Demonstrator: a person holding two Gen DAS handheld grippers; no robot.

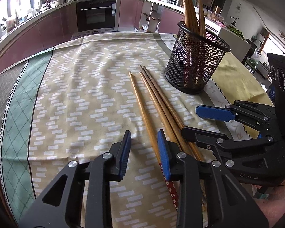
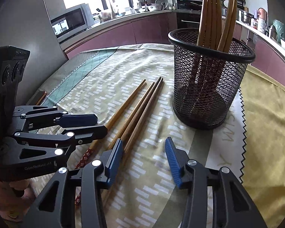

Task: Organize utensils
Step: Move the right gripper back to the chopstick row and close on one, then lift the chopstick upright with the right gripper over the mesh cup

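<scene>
Left wrist view: on the counter (image 1: 76,87), chopsticks (image 1: 157,102) lie loose, long axis running 11 to 5 o'clock, holder (image 1: 195,64) at 1 o'clock. Left gripper (image 1: 144,152) is nearer, partly open and empty, one stick grazing its right finger; right gripper (image 2: 144,159), half open, grips nothing.

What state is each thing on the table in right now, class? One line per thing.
Mesh holder: upright, holding chopsticks.
Loose chopsticks: four, lying flat on the cloth.
Tablecloth: spread, slightly wrinkled.
Left gripper: open, gripping nothing.
Right gripper: open, gripping nothing.
</scene>
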